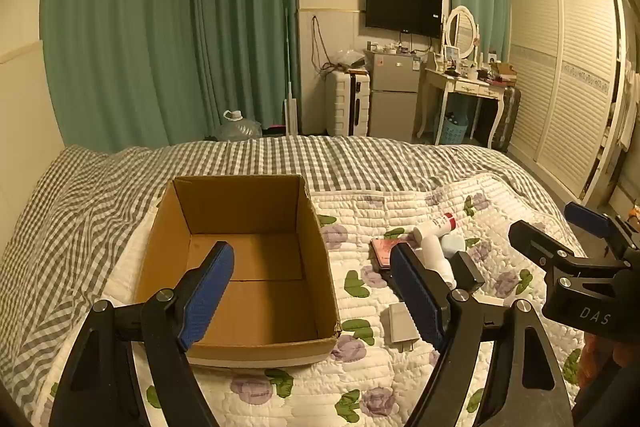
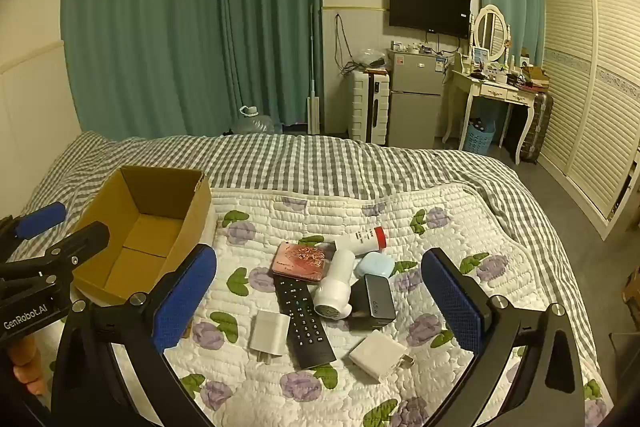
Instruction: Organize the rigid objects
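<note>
Clearly both the left gripper [image 1: 312, 291] and right gripper [image 2: 320, 301] gape, holding nothing. Right of the cardboard box [image 2: 132, 239], the remote [image 2: 304, 323] touches the white bottle [image 2: 334, 287] — grabbing either could nudge its neighbour.

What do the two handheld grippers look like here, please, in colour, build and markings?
Both match: the left gripper and right gripper each have a black frame of angled struts joined by silver pivot bolts, and two long flat fingers faced with textured blue pads. White lettering marks the bodies: "GenRobot.AI" on the left, "DAS" on the right. No cables or sleeves show.
</note>
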A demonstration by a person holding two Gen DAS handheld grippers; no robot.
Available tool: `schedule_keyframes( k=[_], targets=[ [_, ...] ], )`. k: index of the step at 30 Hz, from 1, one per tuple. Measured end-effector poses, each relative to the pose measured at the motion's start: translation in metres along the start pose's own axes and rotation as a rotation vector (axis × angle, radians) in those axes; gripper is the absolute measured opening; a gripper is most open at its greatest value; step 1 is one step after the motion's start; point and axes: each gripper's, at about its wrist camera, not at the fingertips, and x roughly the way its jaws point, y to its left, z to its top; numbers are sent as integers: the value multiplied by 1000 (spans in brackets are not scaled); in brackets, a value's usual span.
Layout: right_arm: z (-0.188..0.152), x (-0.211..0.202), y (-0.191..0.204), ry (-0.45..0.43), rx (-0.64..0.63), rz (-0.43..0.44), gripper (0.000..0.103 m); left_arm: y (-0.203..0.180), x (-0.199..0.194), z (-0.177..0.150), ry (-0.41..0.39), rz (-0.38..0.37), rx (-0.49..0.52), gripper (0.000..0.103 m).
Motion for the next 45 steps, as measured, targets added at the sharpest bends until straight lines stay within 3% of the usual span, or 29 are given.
schedule_keyframes(
  k=[45],
  targets=[
    [-1,2,0,6,-3,-2,103,5,-2,-1,2,6,-8,83]
  ],
)
